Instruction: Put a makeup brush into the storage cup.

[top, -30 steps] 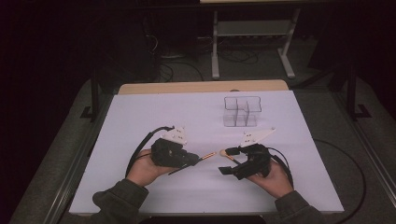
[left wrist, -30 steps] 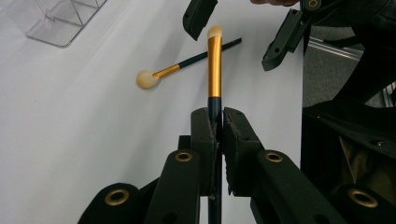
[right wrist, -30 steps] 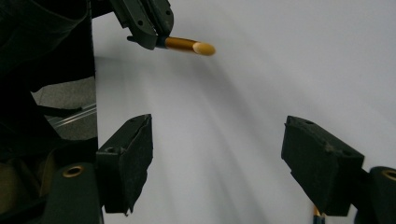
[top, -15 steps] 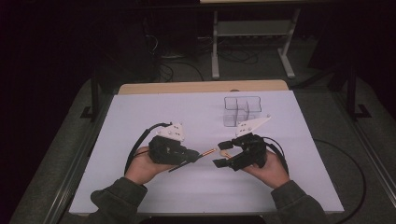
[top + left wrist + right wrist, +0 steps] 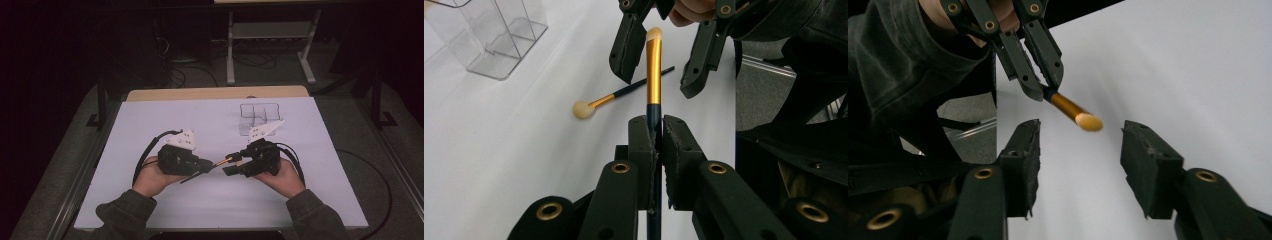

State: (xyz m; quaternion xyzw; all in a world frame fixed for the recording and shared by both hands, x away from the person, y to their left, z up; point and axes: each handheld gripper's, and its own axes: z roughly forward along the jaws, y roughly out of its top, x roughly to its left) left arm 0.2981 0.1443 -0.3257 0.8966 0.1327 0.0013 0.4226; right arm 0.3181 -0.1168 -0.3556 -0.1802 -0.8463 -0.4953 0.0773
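My left gripper (image 5: pixel 654 145) has its jaws pressed together on the dark handle of a slim makeup brush with a gold metal ferrule and a pale rounded tip (image 5: pixel 653 65). In the left gripper view the brush stands straight up out of the clamp, ferrule and tip clear of the jaws, with the handle running down between them toward the bottom edge.

My right gripper (image 5: pixel 1080 150) has its jaws spread wide. In the right gripper view the pale tip of the held brush (image 5: pixel 1088 121) sits in the gap between the two black pads, nearer the left one, and touches neither. The left gripper view agrees: the right gripper (image 5: pixel 659 65) comes in from the top, one jaw on each side of the ferrule, both apart from it.

In the high view the two grippers meet over the near half of the white table (image 5: pixel 150 120), left gripper (image 5: pixel 202 166) and right gripper (image 5: pixel 231 162) tip to tip, the brush (image 5: pixel 222 160) bridging them. I cannot tell from there whether the brush is off the surface.

A second brush with a black handle, gold ferrule and round cream head (image 5: pixel 614 99) lies flat on the table beyond the held one, well apart from both grippers.

A clear plastic organiser with square compartments (image 5: pixel 259 116) stands on the far right part of the table, just beyond the right gripper.
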